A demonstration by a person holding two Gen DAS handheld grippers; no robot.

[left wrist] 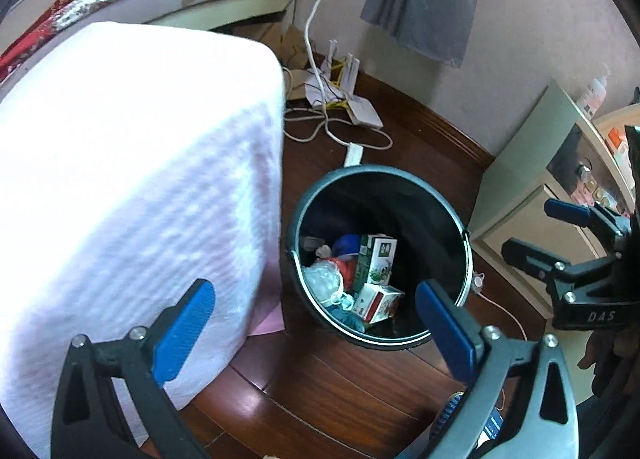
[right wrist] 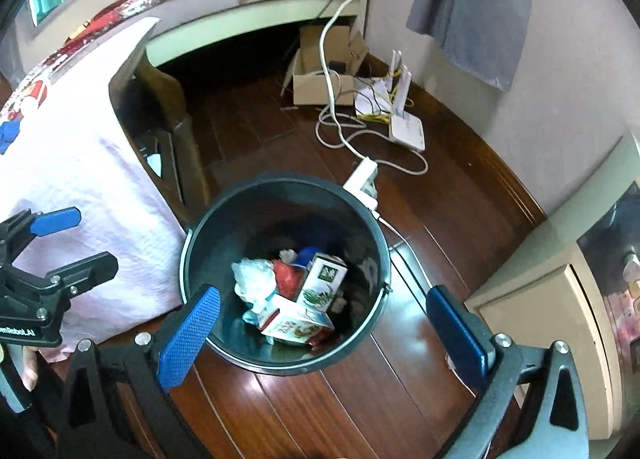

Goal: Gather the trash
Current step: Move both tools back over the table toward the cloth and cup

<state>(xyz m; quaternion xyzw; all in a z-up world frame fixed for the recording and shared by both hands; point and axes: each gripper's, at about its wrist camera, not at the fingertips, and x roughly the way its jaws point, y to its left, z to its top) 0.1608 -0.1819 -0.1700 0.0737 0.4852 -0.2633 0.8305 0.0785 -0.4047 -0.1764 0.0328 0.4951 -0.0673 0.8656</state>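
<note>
On my left, the left claw [left wrist: 316, 323] has its blue pads spread wide apart with nothing between them and nothing touching them. It hangs over the floor [left wrist: 320, 391], with the pink cloth [left wrist: 132, 187] covering the counter beside its left pad. Just right of the cloth stands the dark bin [left wrist: 384, 179], upright on the wooden floor. Inside it I can see the trash: a green-and-white carton [left wrist: 378, 261] standing on end, a red-and-white box [left wrist: 378, 301] lying below it, crumpled clear plastic [left wrist: 324, 277] and something blue behind. Further right, my right claw [right wrist: 324, 335] is equally wide open and empty, poised above the near rim of the bin [right wrist: 200, 235], touching neither it nor its contents. A pale cabinet [right wrist: 548, 323] stands at the far right.
</note>
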